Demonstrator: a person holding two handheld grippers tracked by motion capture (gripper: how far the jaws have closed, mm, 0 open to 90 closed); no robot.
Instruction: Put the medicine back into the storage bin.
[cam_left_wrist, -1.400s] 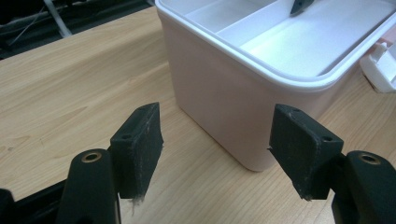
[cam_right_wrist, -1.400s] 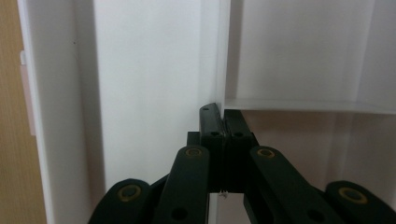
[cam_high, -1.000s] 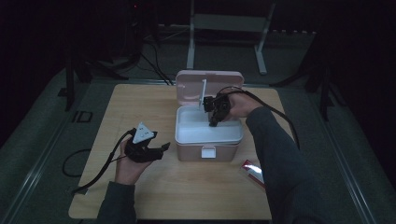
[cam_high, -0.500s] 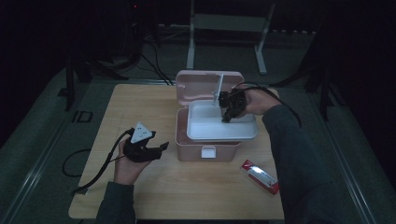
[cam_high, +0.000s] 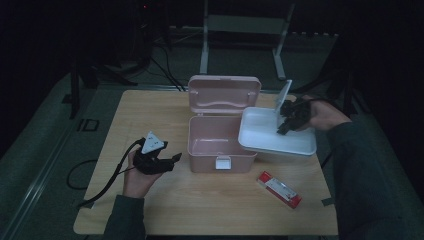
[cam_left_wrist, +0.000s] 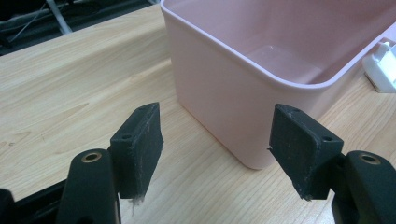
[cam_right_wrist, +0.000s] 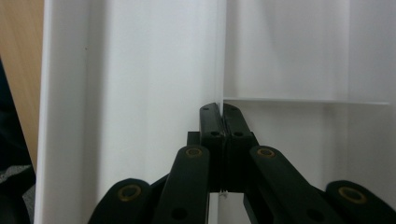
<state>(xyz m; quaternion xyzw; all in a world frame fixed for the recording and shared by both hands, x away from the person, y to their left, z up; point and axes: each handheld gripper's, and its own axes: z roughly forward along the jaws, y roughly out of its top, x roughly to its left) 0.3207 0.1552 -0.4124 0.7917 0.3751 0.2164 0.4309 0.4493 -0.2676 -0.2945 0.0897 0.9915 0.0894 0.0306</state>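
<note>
A pink box (cam_high: 220, 145) stands mid-table with its lid (cam_high: 225, 94) raised, and its inside is bare (cam_left_wrist: 280, 56). My right gripper (cam_high: 286, 116) is shut on the thin upright handle (cam_right_wrist: 221, 51) of a white tray (cam_high: 270, 137), which it holds in the air just right of the box. In the right gripper view the jaws meet on that fin, with the tray's floor (cam_right_wrist: 140, 93) behind them. On the left, my left gripper (cam_high: 172, 161) rests in the hand, open. Nothing is between its jaws (cam_left_wrist: 217, 144), which face the box's corner (cam_left_wrist: 233, 93).
A flat red packet (cam_high: 280, 189) lies on the wooden table (cam_high: 150, 115) near the front right. The box's white latch (cam_high: 223, 162) faces the person. A cable trails from the left gripper off the table's left front edge. Dark floor and stand legs lie beyond.
The right gripper has carried the white tray up out of the pink box and to the right, so it now hangs beside the box. The left gripper has stayed put.
</note>
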